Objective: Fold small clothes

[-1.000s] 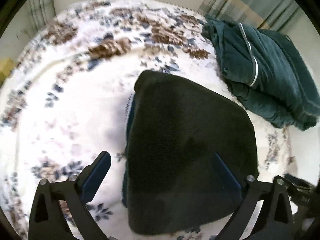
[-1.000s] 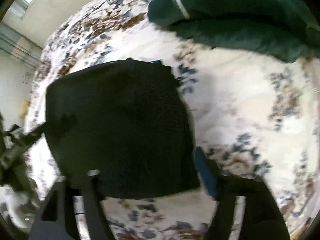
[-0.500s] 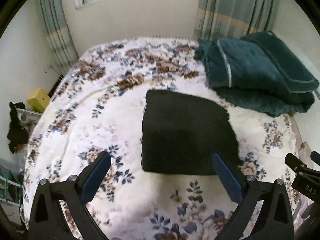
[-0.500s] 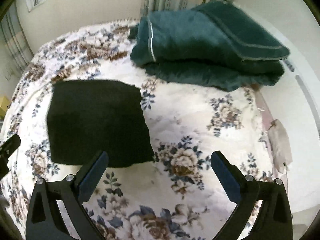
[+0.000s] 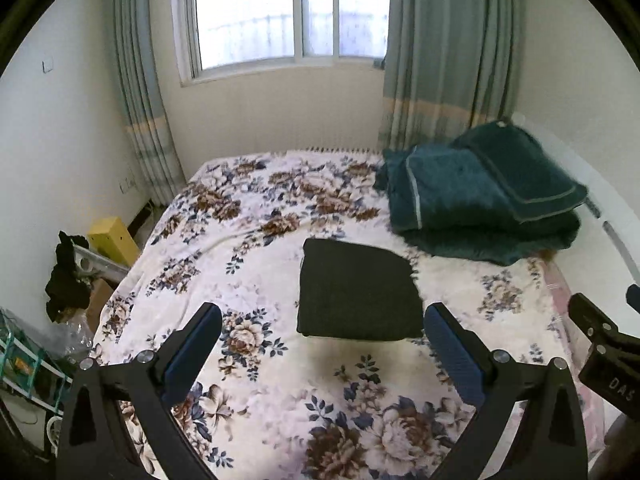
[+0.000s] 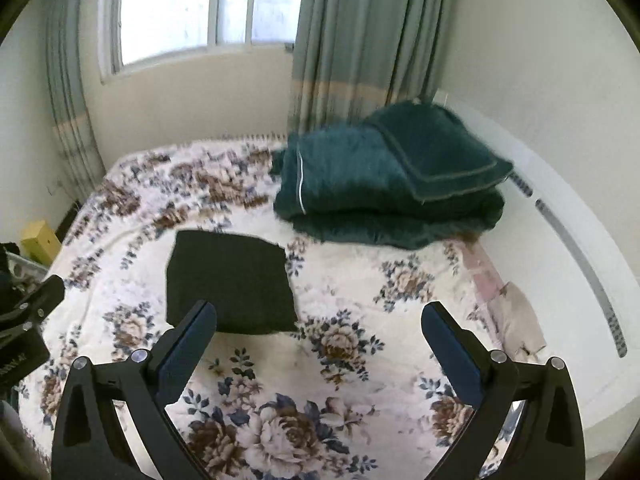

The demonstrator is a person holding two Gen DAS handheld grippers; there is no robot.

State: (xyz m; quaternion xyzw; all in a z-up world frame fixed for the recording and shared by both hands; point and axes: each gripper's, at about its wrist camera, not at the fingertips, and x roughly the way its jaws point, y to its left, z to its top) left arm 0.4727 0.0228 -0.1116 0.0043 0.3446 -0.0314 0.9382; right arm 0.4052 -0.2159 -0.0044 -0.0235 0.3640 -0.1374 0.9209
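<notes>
Two grippers hang above a bed covered by a white blanket printed with brown and blue flowers (image 5: 256,264), both spread wide with nothing between their blue-padded fingers. The left gripper (image 5: 322,344) frames the near edge of a dark, almost black knitted garment folded into a flat square (image 5: 356,290), which lies on the blanket at about the centre of the left wrist view; neither finger touches it. In the right wrist view the right gripper (image 6: 320,338) sits further to the right, so the folded dark garment (image 6: 228,280) appears at about 10 o'clock from the gap between its fingers, its near edge just behind the left blue pad (image 6: 184,352). From the garment, a stack of thick teal folded blankets with pale piping (image 5: 480,196) rests at about 2 o'clock, near the wall and well apart from the garment. Beyond the bed, at 12 o'clock, a window (image 5: 288,12) is flanked by grey-green curtains with a cream band (image 5: 444,60). At 9 o'clock in the left wrist view a yellow box (image 5: 112,240) stands on the floor beside the bed, with a dark cloth draped over a rack (image 5: 66,276) just in front of it.
</notes>
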